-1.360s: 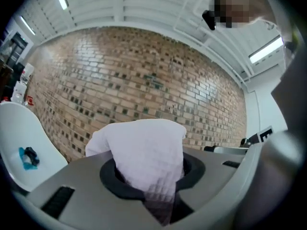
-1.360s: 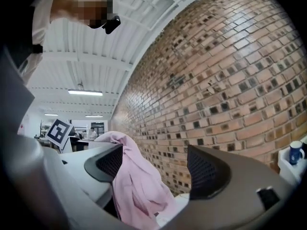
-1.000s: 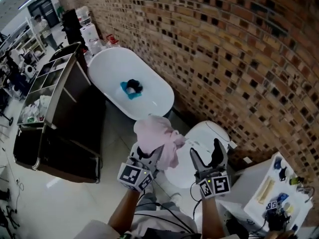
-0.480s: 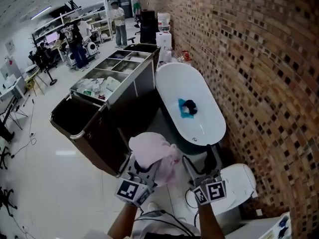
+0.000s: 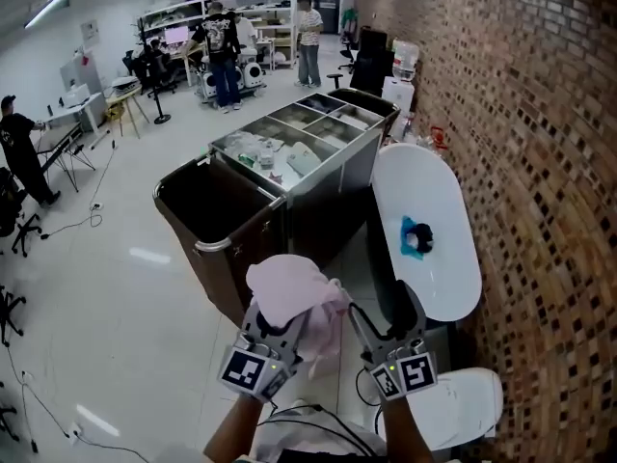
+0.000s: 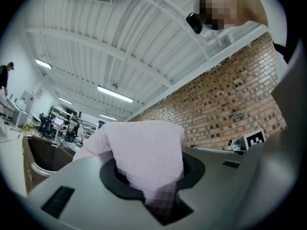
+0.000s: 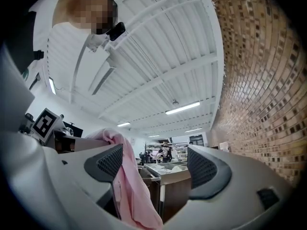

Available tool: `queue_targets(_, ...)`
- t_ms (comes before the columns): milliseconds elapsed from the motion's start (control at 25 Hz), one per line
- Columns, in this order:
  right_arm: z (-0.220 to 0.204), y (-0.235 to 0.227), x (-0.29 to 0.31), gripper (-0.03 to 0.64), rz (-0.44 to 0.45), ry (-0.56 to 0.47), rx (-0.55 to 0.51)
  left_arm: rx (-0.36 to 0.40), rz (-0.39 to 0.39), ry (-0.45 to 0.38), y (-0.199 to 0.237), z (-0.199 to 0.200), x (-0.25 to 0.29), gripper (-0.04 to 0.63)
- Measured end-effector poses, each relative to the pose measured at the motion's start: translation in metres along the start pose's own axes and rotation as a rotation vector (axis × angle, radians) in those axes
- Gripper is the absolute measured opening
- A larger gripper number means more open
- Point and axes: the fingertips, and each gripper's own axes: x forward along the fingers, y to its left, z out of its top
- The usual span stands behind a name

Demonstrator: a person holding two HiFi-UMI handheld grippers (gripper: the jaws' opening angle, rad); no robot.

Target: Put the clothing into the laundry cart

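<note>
A pale pink garment [image 5: 292,292] is bunched over my left gripper [image 5: 280,320], which is shut on it. In the left gripper view the cloth [image 6: 144,155] fills the gap between the jaws and hides the pads. My right gripper [image 5: 384,311] is held beside it, open, with nothing between its pads [image 7: 106,164]. The pink garment [image 7: 127,188] hangs just left of them. The dark brown laundry cart [image 5: 207,247] stands ahead of both grippers. Its near bin is open and dark, and the far compartments hold light-coloured items. The cart [image 7: 170,174] also shows between the right jaws.
A white bathtub [image 5: 439,278] stands along the brick wall [image 5: 540,162] to the right, with a blue and black item [image 5: 416,237] in it. A white toilet [image 5: 468,408] is at the lower right. Several people [image 5: 222,51] stand at desks far back. A cable lies on the floor [image 5: 96,287] at lower left.
The head view has swung left: the cart has come to the middle and the bathtub has slid to the right. Both grippers keep their pose, the left still holding the garment.
</note>
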Motion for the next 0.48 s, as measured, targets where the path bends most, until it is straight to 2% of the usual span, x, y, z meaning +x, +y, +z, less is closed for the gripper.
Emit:
queue_targets(160,-0.013,0.031,0.040,0.437,0.077,0.001,0.020,0.013,0.061,-0.020,0.042,0.012,-0.014,0.123)
queue_targets(480,-0.042,0.065,0.118,0.439,0.298,-0.015,0.082,0.082,0.304,-0.049,0.120,0.024,-0.027,0.123)
